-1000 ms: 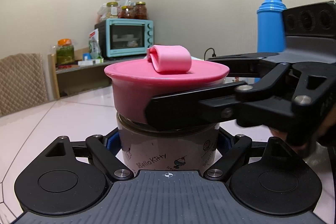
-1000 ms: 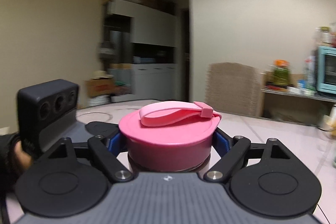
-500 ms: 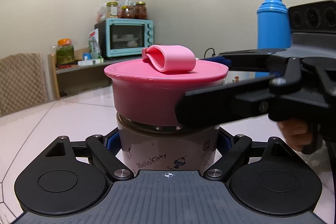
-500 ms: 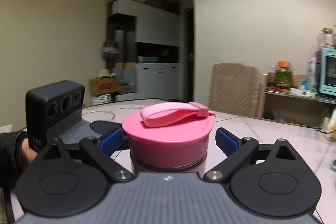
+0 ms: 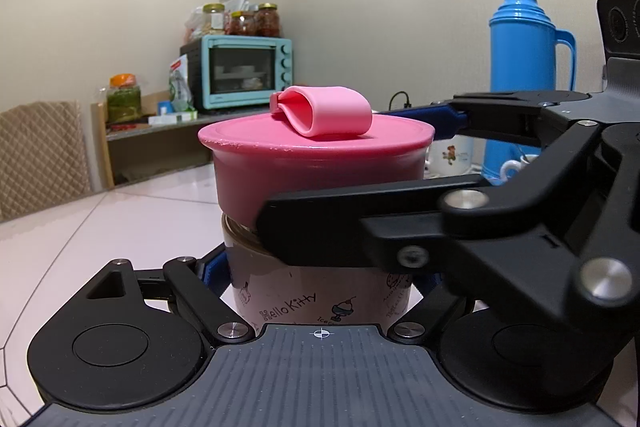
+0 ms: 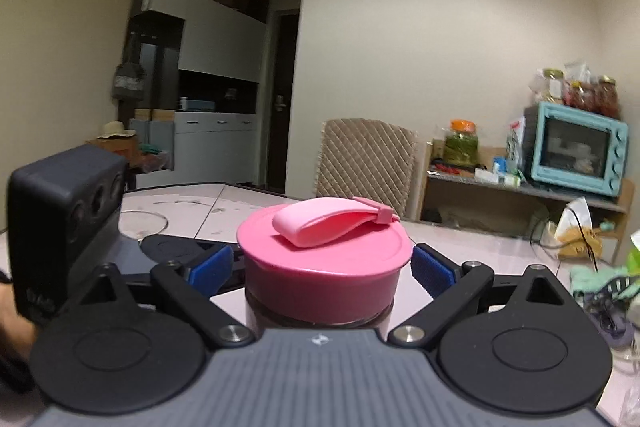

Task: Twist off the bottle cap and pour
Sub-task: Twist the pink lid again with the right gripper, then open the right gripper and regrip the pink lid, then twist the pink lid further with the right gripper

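Bottle (image 5: 316,291) clenched by left hand-held gripper (image 5: 320,275); right hand-held gripper (image 6: 322,267) released around cap (image 6: 324,267) (right view only).

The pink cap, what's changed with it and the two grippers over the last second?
The right gripper let go: a second ago its blue pads pressed the pink cap, now they stand apart from it on both sides, and the strap on top has turned. The left gripper stays clamped on the Hello Kitty bottle, which stands on the table where it was, cap still on.
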Available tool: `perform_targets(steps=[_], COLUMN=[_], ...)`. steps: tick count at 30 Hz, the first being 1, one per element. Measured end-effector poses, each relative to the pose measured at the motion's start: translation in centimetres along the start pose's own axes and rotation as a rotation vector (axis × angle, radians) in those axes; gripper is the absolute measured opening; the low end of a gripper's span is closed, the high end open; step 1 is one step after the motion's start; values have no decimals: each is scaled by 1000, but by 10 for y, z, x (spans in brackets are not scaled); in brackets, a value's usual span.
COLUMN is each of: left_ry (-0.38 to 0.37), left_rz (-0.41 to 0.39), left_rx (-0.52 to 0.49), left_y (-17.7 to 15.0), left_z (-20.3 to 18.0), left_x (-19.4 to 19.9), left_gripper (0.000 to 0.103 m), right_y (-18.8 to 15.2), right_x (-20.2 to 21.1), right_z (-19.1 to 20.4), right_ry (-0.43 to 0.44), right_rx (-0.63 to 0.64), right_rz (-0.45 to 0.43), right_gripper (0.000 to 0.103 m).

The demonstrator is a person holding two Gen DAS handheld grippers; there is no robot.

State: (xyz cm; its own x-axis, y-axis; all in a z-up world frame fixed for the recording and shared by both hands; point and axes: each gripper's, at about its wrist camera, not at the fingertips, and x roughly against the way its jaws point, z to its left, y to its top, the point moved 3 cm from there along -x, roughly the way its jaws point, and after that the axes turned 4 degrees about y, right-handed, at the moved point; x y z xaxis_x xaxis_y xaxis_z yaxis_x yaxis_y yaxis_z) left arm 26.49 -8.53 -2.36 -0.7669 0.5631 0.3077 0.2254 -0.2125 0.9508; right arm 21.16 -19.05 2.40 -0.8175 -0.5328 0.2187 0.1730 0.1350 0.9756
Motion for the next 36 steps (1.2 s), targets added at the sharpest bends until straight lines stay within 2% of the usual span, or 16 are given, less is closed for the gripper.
perform_targets(steps=[6, 11, 18, 23, 25, 32, 36], left_ry=[0, 0, 1, 0, 0, 1, 0], left_rz=[0, 0, 0, 0, 0, 0, 0], left_rx=[0, 0, -1, -1, 0, -1, -1], left_y=[0, 0, 0, -1, -1, -1, -1], left_z=[0, 0, -1, -1, -1, -1, 0], left_x=[0, 0, 1, 2, 1, 2, 2], left_gripper=[90, 90, 90, 90, 90, 90, 90], right_y=[-3, -4, -7, -7, -9, -9, -7], right_x=[-4, -8, -8, -9, -9, -13, -12], right_z=[-1, -1, -5, -21, -35, -67, -71], right_ry=[-57, -60, -35, 91, 195, 438, 468], right_rx=[-52, -62, -57, -17, 6, 65, 67], right_rz=[-1, 6, 5, -2, -12, -31, -38], right_gripper=[96, 86, 85, 85, 85, 85, 85])
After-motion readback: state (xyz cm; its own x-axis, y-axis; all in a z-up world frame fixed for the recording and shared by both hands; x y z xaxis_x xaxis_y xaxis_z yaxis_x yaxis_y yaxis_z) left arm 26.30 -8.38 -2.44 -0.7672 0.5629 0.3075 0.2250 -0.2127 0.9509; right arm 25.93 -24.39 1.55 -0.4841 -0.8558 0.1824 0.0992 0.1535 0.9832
